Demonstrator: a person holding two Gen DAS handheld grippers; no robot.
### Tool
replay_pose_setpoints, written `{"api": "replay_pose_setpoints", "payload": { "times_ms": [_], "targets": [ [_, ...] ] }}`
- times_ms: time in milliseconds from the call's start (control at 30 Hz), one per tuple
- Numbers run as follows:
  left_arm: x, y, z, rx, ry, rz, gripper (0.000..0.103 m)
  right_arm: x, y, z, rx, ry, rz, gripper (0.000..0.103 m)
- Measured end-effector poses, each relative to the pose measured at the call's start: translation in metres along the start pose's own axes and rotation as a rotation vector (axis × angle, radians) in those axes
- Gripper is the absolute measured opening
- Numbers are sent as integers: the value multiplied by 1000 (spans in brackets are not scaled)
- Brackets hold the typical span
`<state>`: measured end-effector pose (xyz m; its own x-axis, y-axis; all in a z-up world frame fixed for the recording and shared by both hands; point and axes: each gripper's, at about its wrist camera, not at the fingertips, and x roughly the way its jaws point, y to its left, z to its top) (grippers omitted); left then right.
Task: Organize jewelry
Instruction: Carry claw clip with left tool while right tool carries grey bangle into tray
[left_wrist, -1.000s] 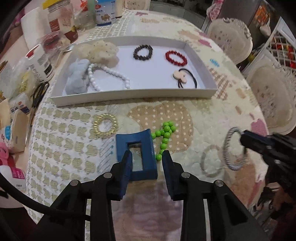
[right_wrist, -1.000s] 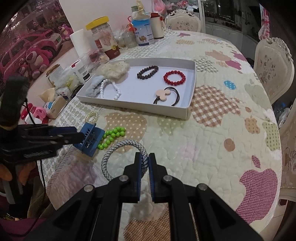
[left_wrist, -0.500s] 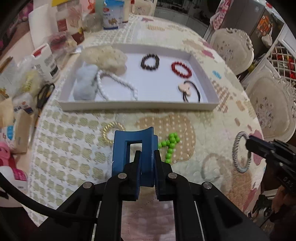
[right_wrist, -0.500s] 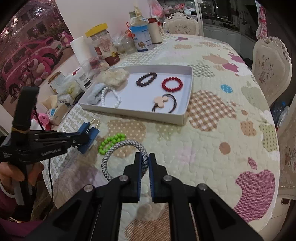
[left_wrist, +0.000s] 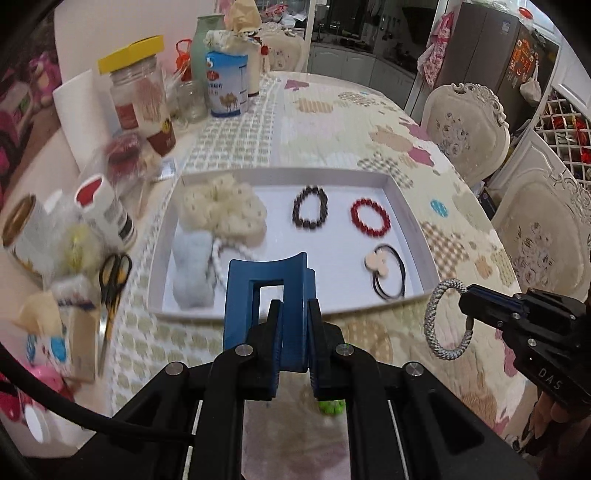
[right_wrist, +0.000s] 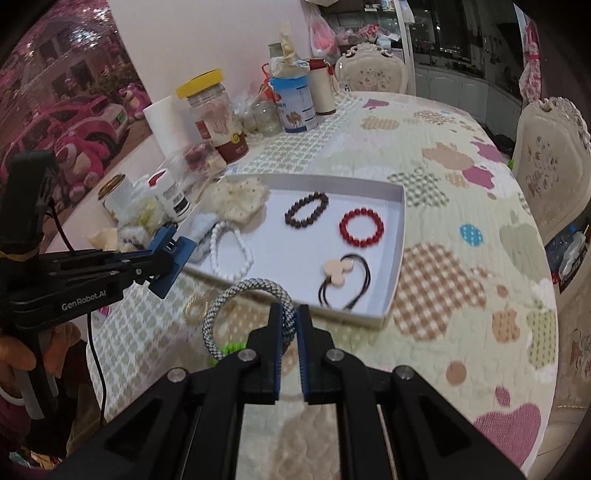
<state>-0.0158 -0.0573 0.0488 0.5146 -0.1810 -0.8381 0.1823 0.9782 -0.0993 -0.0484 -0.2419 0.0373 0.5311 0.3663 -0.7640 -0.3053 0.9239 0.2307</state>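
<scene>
My left gripper (left_wrist: 293, 306) is shut on a blue rectangular hair clip (left_wrist: 266, 280) and holds it in the air just in front of the white tray (left_wrist: 410, 229). My right gripper (right_wrist: 289, 314) is shut on a grey-white braided ring (right_wrist: 251, 286), also held above the table near the tray's front edge (right_wrist: 354, 317). In the tray lie a cream scrunchie, a pale blue scrunchie, white beads, a dark bead bracelet (left_wrist: 310, 208), a red bead bracelet (left_wrist: 370, 217) and a black hair tie with a beige charm (left_wrist: 386, 273). On the cloth are green beads (right_wrist: 232, 346) and a gold ring (right_wrist: 195, 308).
Jars, a tin (left_wrist: 227, 83), bottles, a paper roll and scissors (left_wrist: 110, 288) crowd the table's left side beside the tray. Cream chairs (left_wrist: 469, 125) stand along the right edge. A hand holds each gripper's handle at the near table edge.
The left jaws closed on the blue clip and lifted it off the cloth toward the tray. The right gripper rose and moved toward the tray with the braided ring.
</scene>
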Motion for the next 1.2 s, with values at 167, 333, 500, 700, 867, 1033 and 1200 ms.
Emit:
{"api": "replay_pose_setpoints", "payload": {
  "times_ms": [167, 333, 500, 700, 867, 1033, 1200],
  "targets": [
    [17, 4, 21, 8, 6, 13, 1, 16, -5, 23, 20, -5, -4, 7],
    [39, 6, 38, 8, 25, 11, 1, 40, -12, 41, 44, 8, -8, 7],
    [64, 12, 61, -23, 51, -22, 1, 69, -22, 50, 74, 38, -13, 7],
    [102, 18, 90, -70, 87, -50, 1, 104, -29, 55, 102, 90, -15, 7],
    [130, 26, 107, -93, 104, -38, 1, 132, -28, 57, 96, 132, -9, 7],
    [155, 31, 115, -100, 128, -37, 1, 149, -27, 61, 86, 151, -11, 7],
    [164, 27, 115, -75, 130, -37, 1, 163, -27, 61, 72, 175, -28, 7]
  ]
}}
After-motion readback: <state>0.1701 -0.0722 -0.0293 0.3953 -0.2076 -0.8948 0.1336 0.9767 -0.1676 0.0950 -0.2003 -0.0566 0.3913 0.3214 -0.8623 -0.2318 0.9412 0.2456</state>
